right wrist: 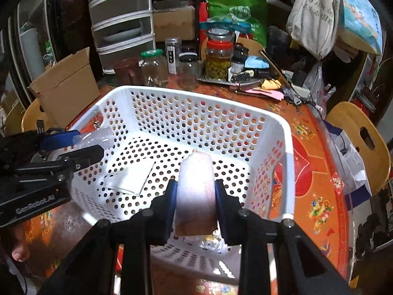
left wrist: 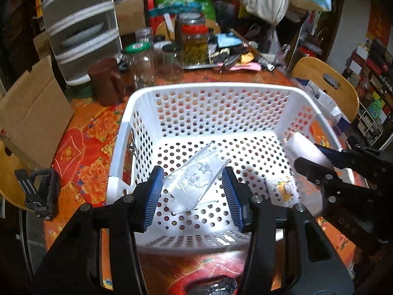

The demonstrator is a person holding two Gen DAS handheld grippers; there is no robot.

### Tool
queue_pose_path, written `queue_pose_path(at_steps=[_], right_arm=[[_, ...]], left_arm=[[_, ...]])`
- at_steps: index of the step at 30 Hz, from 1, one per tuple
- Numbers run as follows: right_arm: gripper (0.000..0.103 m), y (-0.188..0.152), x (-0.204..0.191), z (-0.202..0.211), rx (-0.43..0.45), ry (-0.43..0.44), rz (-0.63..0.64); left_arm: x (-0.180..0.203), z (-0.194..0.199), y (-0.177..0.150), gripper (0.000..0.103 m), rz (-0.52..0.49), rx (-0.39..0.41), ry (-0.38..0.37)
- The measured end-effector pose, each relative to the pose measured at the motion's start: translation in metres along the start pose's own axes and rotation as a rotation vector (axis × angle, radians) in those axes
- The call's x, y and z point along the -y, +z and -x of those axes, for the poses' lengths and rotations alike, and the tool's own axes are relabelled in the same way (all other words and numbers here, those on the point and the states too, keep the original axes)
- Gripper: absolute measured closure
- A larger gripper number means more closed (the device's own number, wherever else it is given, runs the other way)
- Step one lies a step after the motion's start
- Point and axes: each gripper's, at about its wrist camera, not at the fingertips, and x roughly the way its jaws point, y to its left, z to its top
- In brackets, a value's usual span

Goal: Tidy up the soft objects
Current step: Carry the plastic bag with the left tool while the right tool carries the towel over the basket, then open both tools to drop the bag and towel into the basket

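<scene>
A white perforated basket (left wrist: pixel 208 88) stands on the table; it also shows in the right wrist view (right wrist: pixel 282 127). My left gripper (left wrist: pixel 194 191) is shut on a clear plastic packet (left wrist: pixel 194 184) and holds it over the basket's floor. My right gripper (right wrist: pixel 195 201) is shut on a soft white pack (right wrist: pixel 195 194) above the basket's near right side. That pack (left wrist: pixel 304 152) and the right gripper (left wrist: pixel 326 169) also show at the right of the left wrist view. A flat white packet (right wrist: pixel 129 178) lies on the basket floor. A small printed packet (left wrist: pixel 285 189) lies in the basket's right corner.
Glass jars (right wrist: pixel 218 59), a brown mug (left wrist: pixel 105 81) and a metal tray of clutter stand behind the basket. A plastic drawer unit (right wrist: pixel 120 22) and a cardboard box (right wrist: pixel 66 86) are at the back left. Wooden chairs (right wrist: pixel 361 142) flank the red floral tablecloth (right wrist: pixel 312 172).
</scene>
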Motion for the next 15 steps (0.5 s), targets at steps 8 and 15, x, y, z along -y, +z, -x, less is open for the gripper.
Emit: queue_pose_path(at_steps=[8, 15], right_arm=[[0.074, 0.006, 0.009, -0.026, -0.032, -0.018, -0.012], [0.074, 0.005, 0.016, -0.039, -0.047, -0.014, -0.025]], left_arm=[[-0.005, -0.032, 0.006, 0.056, 0.0, -0.046, 0.02], [0.0, -0.045, 0.005, 0.056, -0.006, -0.061, 0.028]])
